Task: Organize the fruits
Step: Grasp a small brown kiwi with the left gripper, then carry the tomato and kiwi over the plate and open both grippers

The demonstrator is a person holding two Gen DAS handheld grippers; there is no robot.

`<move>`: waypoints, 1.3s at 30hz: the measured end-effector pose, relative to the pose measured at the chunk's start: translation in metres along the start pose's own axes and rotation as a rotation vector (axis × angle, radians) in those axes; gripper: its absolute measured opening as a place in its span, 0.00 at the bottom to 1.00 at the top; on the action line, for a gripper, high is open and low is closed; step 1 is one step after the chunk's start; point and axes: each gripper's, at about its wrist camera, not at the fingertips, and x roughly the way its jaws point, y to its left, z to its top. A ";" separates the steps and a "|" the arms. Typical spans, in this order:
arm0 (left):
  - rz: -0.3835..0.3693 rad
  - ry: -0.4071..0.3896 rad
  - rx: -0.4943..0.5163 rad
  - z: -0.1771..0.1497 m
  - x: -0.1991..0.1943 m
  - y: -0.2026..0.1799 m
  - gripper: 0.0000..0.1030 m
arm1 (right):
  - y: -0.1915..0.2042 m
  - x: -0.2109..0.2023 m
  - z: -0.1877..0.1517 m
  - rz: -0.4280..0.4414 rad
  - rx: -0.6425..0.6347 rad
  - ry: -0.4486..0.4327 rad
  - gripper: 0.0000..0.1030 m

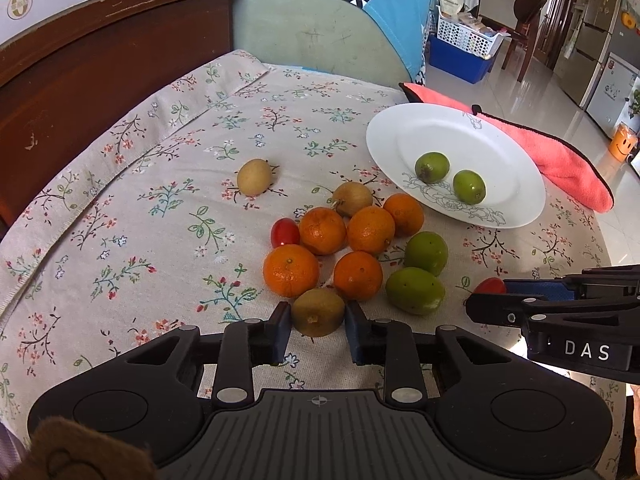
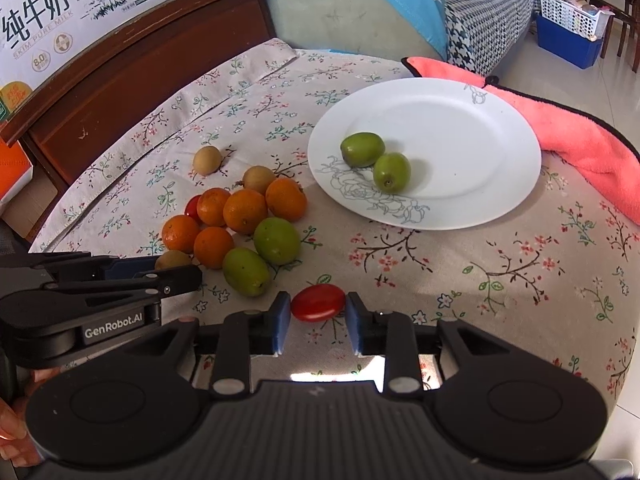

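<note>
A brown fruit (image 1: 317, 316) lies at the near edge of the fruit pile, and my left gripper (image 1: 318, 307) is shut on it, both blue pads against its sides. Behind it sit several oranges (image 1: 322, 230), two green fruits (image 1: 426, 253), a cherry tomato (image 1: 285, 233) and two more brown fruits (image 1: 352, 199). The white plate (image 2: 460, 120) holds two green fruits (image 2: 362, 149). In the right wrist view my right gripper (image 2: 318, 299) is shut on a red cherry tomato (image 2: 319, 305) that rests on the floral cloth. The left gripper (image 2: 176, 270) shows at its left.
A pink towel (image 2: 580, 136) lies behind and right of the plate. A dark wooden board (image 2: 132, 68) with a milk carton (image 2: 60, 12) on top borders the table's left. The cloth drops off at the right edge. A hand (image 2: 12, 420) shows at lower left.
</note>
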 end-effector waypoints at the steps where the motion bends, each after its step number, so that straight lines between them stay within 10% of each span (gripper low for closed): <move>1: 0.000 -0.005 0.000 0.000 -0.002 0.000 0.25 | 0.000 -0.001 0.001 0.001 0.003 -0.003 0.29; 39: -0.110 -0.121 -0.026 0.099 0.006 -0.052 0.26 | -0.074 -0.042 0.081 -0.035 0.220 -0.163 0.29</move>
